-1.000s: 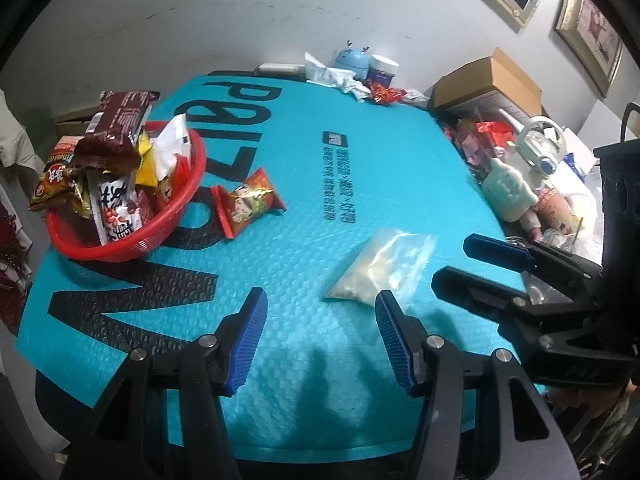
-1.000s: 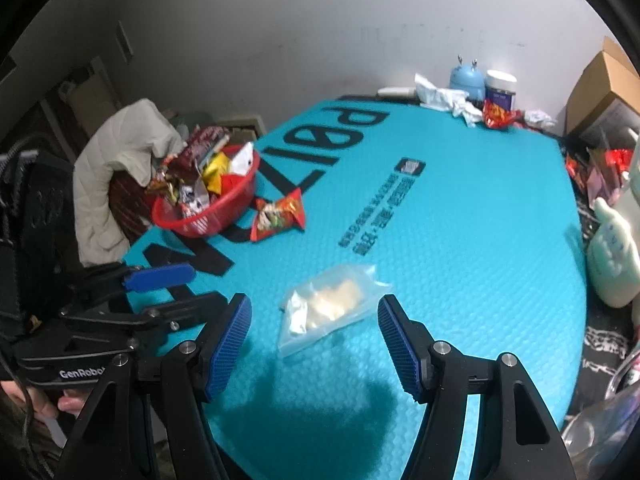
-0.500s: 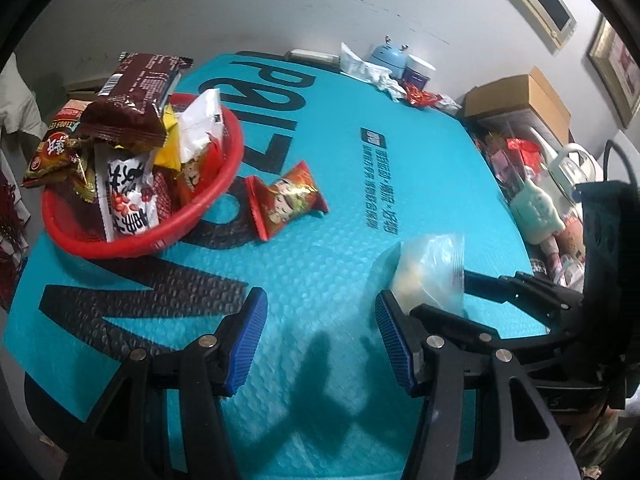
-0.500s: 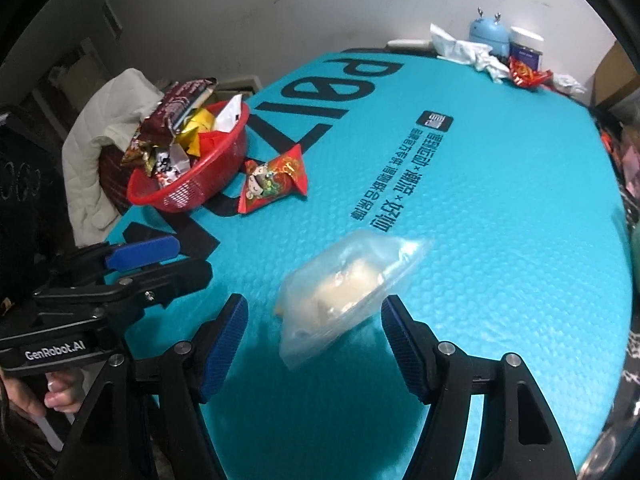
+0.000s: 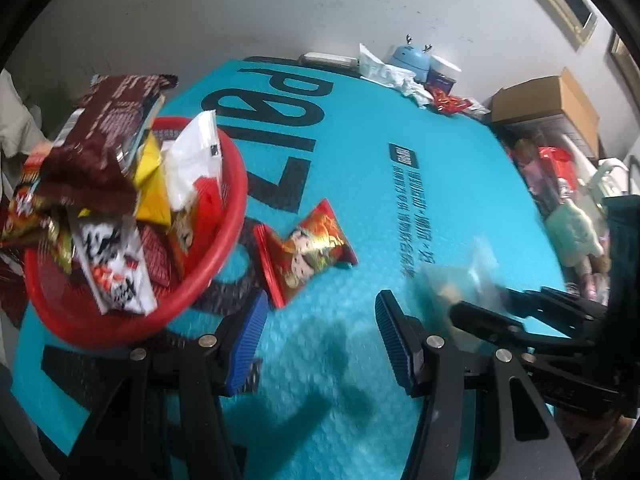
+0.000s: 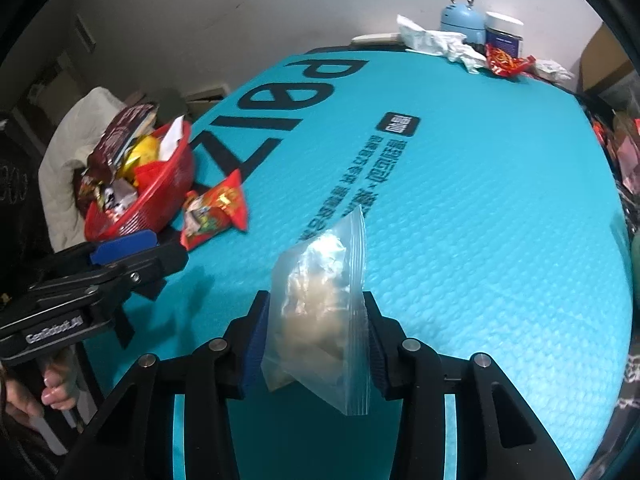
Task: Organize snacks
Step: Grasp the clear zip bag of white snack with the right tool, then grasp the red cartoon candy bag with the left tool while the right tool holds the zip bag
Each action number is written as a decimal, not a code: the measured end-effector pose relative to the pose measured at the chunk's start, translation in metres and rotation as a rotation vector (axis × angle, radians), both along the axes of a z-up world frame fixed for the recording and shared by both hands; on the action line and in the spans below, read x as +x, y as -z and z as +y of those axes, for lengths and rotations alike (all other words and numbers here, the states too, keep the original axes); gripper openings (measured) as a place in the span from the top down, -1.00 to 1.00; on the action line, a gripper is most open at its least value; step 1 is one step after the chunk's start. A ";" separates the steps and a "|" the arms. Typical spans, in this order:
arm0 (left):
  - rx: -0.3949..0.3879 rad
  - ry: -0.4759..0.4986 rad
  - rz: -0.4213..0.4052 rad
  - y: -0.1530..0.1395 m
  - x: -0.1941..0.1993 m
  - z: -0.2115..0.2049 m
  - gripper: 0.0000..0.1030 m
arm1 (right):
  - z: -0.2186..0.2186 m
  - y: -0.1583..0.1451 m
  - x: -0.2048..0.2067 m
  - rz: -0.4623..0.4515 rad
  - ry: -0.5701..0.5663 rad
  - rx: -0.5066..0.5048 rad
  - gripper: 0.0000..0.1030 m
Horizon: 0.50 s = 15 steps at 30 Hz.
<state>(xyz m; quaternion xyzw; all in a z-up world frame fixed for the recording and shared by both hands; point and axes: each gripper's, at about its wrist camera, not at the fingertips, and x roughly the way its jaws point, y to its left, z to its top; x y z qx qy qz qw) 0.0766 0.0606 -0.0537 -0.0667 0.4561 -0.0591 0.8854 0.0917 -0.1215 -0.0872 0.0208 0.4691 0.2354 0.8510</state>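
My right gripper [image 6: 316, 340] is shut on a clear zip bag of pale snack pieces [image 6: 324, 300] and holds it above the teal mat [image 6: 480, 220]; the bag shows blurred in the left wrist view [image 5: 460, 280]. My left gripper [image 5: 320, 344] is open and empty, close to the red basket [image 5: 216, 264] heaped with snack packets. A red foil snack packet [image 5: 308, 248] lies on the mat beside the basket, just ahead of the left gripper. It also shows in the right wrist view [image 6: 216, 212], next to the basket [image 6: 152, 204].
At the mat's far edge stand a blue container [image 6: 462, 20], a jar [image 6: 504, 32], crumpled paper [image 6: 436, 40] and a red wrapper [image 6: 508, 64]. A cardboard box [image 5: 548, 104] and clutter line the right side. A white garment [image 6: 64, 160] hangs left of the basket.
My right gripper closed on the clear bag and lifted it off the mat. My left gripper moved forward and left, nearer the basket and the red foil packet.
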 end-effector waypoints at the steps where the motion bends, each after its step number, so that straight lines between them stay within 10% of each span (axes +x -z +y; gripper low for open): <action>1: 0.000 0.000 0.007 0.002 0.005 -0.002 -0.07 | -0.002 0.000 0.002 0.002 0.002 0.002 0.17; 15: 0.009 0.040 0.037 0.016 0.047 -0.027 -0.07 | -0.014 0.001 0.012 0.012 0.019 0.013 0.16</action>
